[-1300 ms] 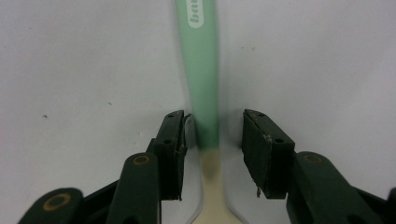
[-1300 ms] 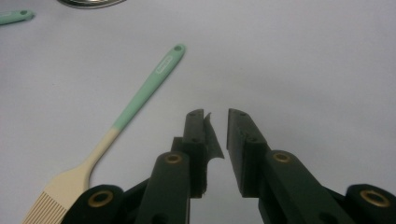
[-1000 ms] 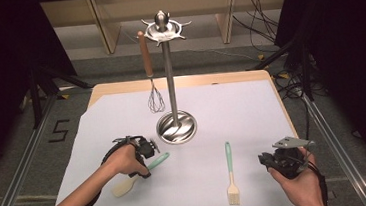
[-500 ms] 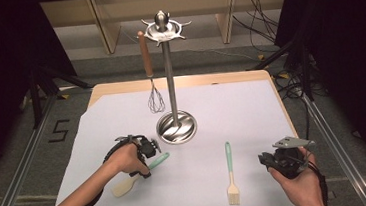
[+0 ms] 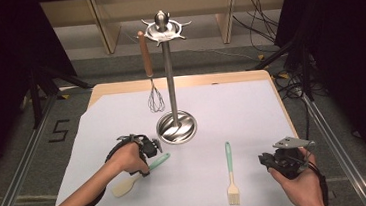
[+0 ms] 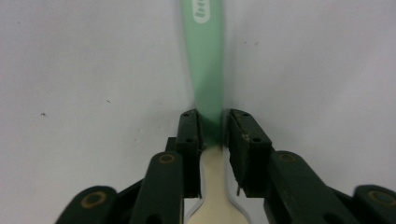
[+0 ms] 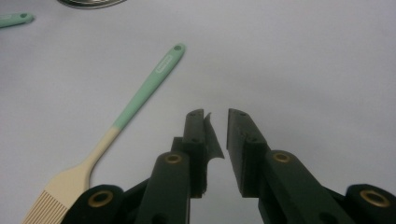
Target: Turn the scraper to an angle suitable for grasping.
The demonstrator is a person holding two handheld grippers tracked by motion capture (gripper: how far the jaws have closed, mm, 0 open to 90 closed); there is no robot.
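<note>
Counted on the white sheet (image 5: 252, 112): one spatula (image 5: 139, 174) with a mint-green handle and cream blade, and one pastry brush (image 5: 230, 171) with the same mint-green handle and cream bristles. Counted standing there: one steel utensil stand (image 5: 170, 84) with a round base. Counted hanging from its top: one whisk (image 5: 152, 83) with a brown handle. Three utensils in all. Counted in hand: two grippers, one left gripper (image 5: 149, 147) and one right gripper (image 5: 279, 159), each with two black jaws.
</note>
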